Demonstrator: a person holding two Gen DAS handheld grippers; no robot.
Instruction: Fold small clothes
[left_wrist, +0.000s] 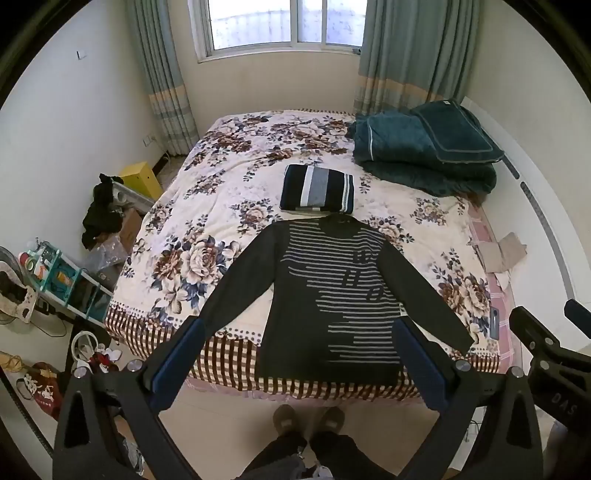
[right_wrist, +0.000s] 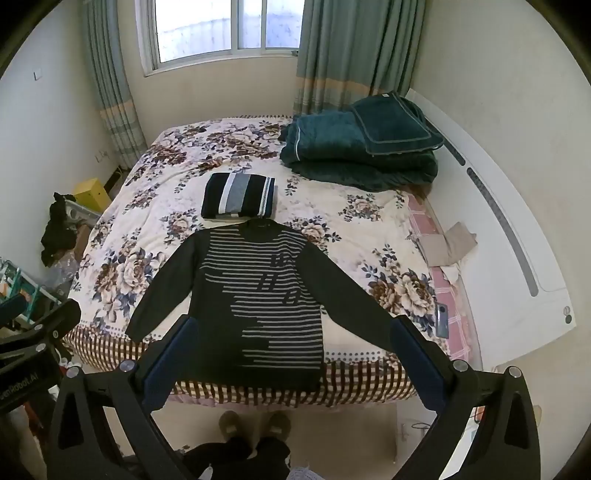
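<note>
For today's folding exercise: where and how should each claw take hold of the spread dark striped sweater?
Probably the cuffs: the striped sweater lies flat, sleeves angled toward the bed's near edge. The left claw takes one cuff, the right claw the other, both coming from that near edge.

Bare floral bedspread (left_wrist: 221, 192) flanks the sweater (left_wrist: 332, 295); folded garment (left_wrist: 317, 188) touches its collar.

Dark grey sweater (left_wrist: 332, 291), pale horizontal stripes. Beyond its collar, folded garment (left_wrist: 317, 189): navy, white, grey bands. Bedspread (left_wrist: 221, 192): cream, brown-blue florals, brown check border. Right of the folded garment, teal quilt (left_wrist: 424, 155).
</note>
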